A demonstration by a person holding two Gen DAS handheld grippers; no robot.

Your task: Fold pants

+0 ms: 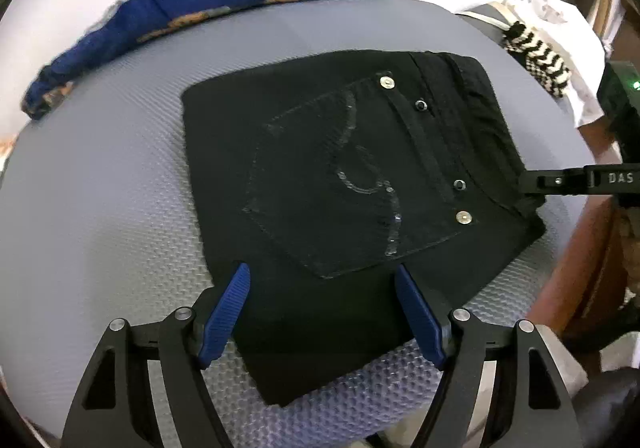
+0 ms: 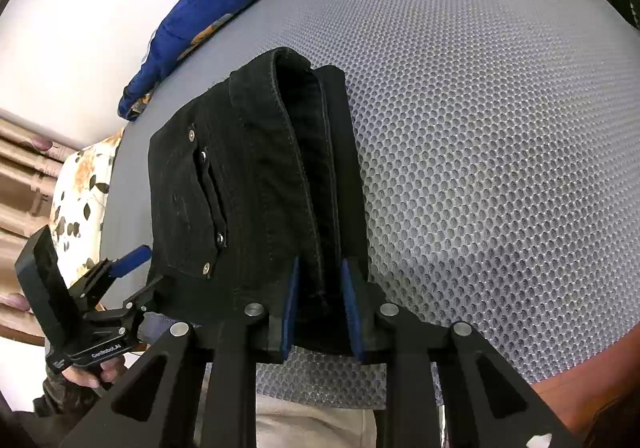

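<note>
Black denim fills the left wrist view: the pants (image 1: 340, 184) lie folded into a compact block on the grey honeycomb mat (image 1: 100, 208), back pocket (image 1: 352, 184) up with its sequin swirl and metal rivets showing. The left gripper (image 1: 322, 312) is spread wide at the near edge of the stack, its blue pads (image 1: 224, 316) either side of the cloth and, as far as I can judge, not pressing on it, so it holds nothing. At the right edge of this view a black finger of the right gripper (image 1: 560, 182) reaches the waistband corner; the letters "DAS" can be read on it. The risk I see here is a wide pad catching the top layer as it pulls away and dragging the fold open. From the right wrist view, the waistband end (image 2: 296, 168) rises up between the right gripper's (image 2: 322, 308) pads, which stand narrowly apart and appear slackened rather than clamped. I judge that thick, springy denim could flip back once freed, or a seam could snag a pad and lift the stack askew. To the left, the other tool's handle (image 2: 80, 332) reads "GenRobot.AI" as best I can make out, with fingers (image 2: 108, 372) wrapped round it. A blue patterned cloth (image 2: 208, 16) lies along the far edge of the mat.
</note>
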